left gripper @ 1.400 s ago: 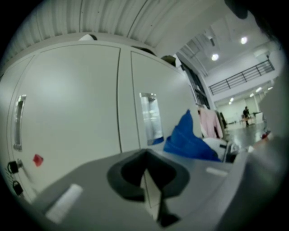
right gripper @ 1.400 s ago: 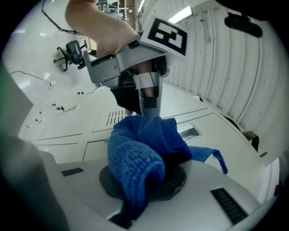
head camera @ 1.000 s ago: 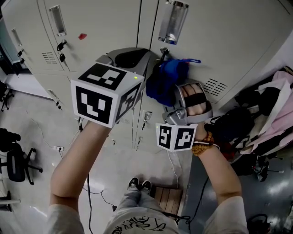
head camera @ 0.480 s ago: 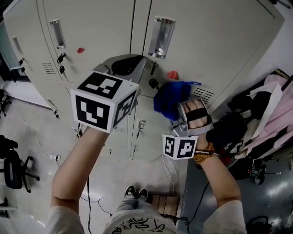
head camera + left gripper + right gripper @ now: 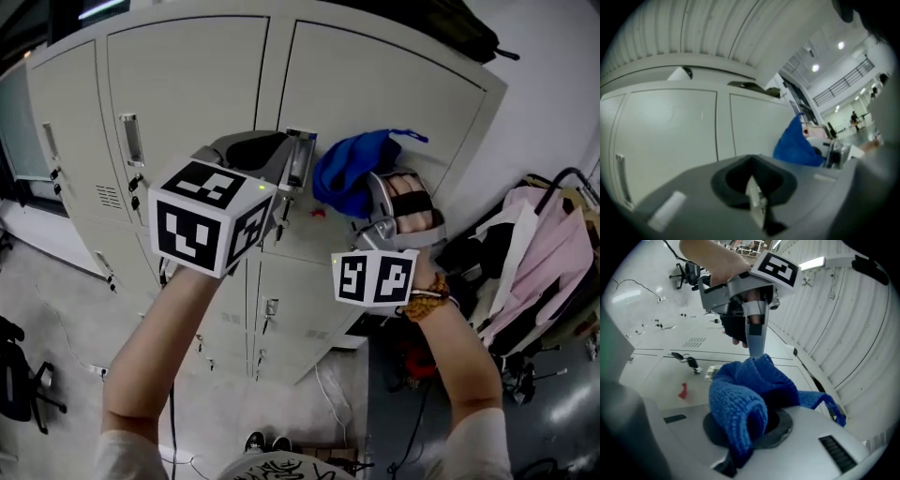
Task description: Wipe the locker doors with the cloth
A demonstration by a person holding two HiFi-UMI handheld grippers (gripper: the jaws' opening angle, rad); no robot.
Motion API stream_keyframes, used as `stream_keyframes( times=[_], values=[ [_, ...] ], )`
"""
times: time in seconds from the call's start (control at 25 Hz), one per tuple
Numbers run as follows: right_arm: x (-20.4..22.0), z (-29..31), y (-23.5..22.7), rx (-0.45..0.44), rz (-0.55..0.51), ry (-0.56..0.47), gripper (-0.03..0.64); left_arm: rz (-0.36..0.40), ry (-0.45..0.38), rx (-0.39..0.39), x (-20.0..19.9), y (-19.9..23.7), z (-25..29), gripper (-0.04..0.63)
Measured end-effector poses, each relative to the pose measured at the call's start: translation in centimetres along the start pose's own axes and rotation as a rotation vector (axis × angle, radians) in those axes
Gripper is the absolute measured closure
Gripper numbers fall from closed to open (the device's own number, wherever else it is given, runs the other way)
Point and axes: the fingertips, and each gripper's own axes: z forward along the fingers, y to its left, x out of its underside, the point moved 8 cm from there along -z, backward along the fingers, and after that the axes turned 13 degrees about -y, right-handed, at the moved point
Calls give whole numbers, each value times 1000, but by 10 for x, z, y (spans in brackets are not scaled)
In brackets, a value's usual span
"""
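Observation:
The blue cloth (image 5: pixel 349 173) is pressed against the upper right locker door (image 5: pixel 394 94), just right of its metal handle (image 5: pixel 298 159). My right gripper (image 5: pixel 364 199) is shut on the cloth (image 5: pixel 740 390), which bunches over the jaws and hides them. My left gripper (image 5: pixel 284 161) is held up by the seam between the two upper doors, next to the handle. Its jaws are shut with nothing between them; in the right gripper view the left gripper (image 5: pixel 755 341) is a single grey blade touching the cloth's far edge. The cloth (image 5: pixel 797 147) also shows in the left gripper view.
Keys (image 5: pixel 134 183) hang from the upper left door (image 5: pixel 187 84) below its handle (image 5: pixel 131 141). A red tag (image 5: pixel 319 213) sits on the right door under the cloth. Lower lockers (image 5: pixel 281 309) stand below. Pink clothing (image 5: pixel 544 253) hangs on a rack at right. A dark bag (image 5: pixel 450 28) lies on top.
Both grippers have risen along the lockers. The cloth has slid up the right door, from below the red tag to above it, level with the handle.

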Motion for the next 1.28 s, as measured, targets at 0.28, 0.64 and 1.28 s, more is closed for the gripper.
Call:
stream_keyframes(
  times=[0.28, 0.64, 1.28],
  values=[
    [-6, 38, -94, 70, -17, -35, 583, 18, -55, 27, -54, 7, 15, 592],
    [18, 31, -144, 129, 21, -6, 583, 37, -92, 53, -82, -5, 33, 592],
    [35, -21, -61, 59, 165, 12, 584, -36, -8, 132, -20, -44, 34, 592]
  ],
)
